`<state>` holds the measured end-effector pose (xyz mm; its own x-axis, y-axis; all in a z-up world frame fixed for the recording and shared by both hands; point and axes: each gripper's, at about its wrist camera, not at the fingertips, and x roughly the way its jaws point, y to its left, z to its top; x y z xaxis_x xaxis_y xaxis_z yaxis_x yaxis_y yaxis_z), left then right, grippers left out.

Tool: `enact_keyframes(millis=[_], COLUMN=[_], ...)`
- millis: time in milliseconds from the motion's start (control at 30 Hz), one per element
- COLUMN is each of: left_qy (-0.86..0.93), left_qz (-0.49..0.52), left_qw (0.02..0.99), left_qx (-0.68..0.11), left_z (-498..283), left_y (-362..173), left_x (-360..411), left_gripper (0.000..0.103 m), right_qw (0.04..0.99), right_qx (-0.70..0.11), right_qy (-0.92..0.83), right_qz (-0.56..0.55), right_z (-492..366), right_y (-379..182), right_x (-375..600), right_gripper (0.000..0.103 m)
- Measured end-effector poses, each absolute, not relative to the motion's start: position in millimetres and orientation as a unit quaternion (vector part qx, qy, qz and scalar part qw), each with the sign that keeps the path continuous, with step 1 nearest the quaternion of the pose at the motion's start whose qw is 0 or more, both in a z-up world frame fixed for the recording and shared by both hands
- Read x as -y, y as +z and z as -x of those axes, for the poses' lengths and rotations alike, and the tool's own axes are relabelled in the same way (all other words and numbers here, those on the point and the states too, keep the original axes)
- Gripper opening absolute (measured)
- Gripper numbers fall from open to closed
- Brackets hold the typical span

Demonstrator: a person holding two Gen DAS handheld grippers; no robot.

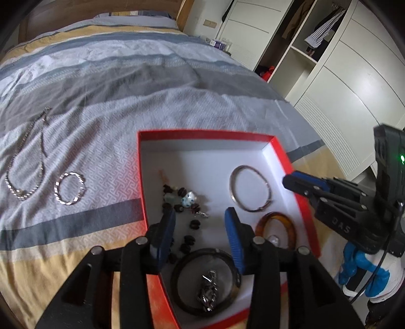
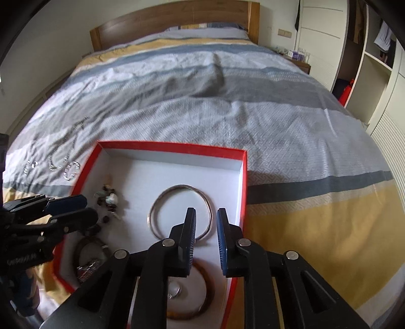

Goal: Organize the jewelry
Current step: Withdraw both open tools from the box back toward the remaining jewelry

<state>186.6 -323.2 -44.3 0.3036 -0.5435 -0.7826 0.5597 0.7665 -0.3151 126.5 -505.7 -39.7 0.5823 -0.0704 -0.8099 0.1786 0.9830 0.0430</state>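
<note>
A red box [image 1: 205,133] with a white inside lies on the striped bed cover. In it are a silver bangle [image 1: 231,187], an amber bangle [image 1: 260,222], a dark bangle [image 1: 176,273] ringed around a silver chain [image 1: 207,291], and a dark bead bracelet [image 1: 182,192]. My left gripper [image 1: 200,222] hangs open over the beads, holding nothing. My right gripper [image 2: 206,222] hovers above the silver bangle [image 2: 162,200] near the box's right wall [image 2: 243,192], jaws slightly apart with nothing gripped. A silver necklace [image 1: 15,187] and a silver chain bracelet [image 1: 58,194] lie on the cover left of the box.
The bed [image 2: 227,101] stretches away to a wooden headboard [image 2: 177,17]. A white wardrobe [image 1: 341,76] with open shelves stands to the right, past the bed's edge. A small nightstand [image 2: 298,60] with items sits beside the headboard.
</note>
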Motion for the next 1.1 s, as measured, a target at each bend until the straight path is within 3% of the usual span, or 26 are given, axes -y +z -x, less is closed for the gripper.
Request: enact_keyframes(millis=[600,1100], left_qy=[-0.303,-0.185], left_qz=[-0.015,0.028], left_qw=[0.865,0.918], left_qx=[-0.399,-0.349], left_z=[-94,-8], left_y=[88,130], left_x=[217,47], left_gripper=[0.040,0.040], right_qw=[0.927,0.957], right_qx=[-0.356,-0.284], right_qy=[-0.081,-0.015], right_qz=[-0.087,-0.055], right_z=[15,99], right_y=[82,160], right_x=[472,372], right_gripper=[0.029,0.041])
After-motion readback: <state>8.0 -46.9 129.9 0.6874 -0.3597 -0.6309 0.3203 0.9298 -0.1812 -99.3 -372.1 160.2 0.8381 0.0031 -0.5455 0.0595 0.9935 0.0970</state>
